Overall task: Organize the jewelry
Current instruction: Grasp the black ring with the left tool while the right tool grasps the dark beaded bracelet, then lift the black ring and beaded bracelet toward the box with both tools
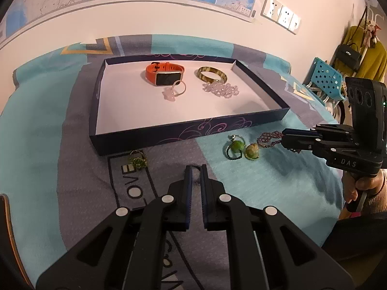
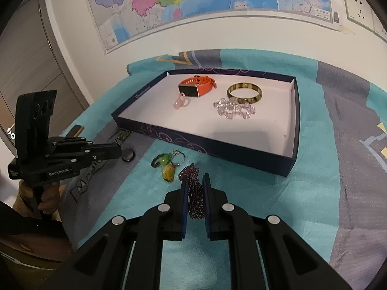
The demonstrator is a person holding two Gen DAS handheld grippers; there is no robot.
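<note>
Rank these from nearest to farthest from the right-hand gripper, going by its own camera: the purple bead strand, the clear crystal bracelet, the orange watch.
From the right gripper:
1. Purple bead strand, lying between its fingers on the blanket.
2. Clear crystal bracelet, inside the tray, right of middle.
3. Orange watch, toward the tray's far wall, on the left.

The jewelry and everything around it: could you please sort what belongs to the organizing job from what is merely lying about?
Belongs to the job:
navy tray
orange watch
bangle
crystal bracelet
pink ring
purple bead bracelet
green pendants
dark ring
green charm

Just lying about:
wall map
wall sockets
blue basket
black handbag
</note>
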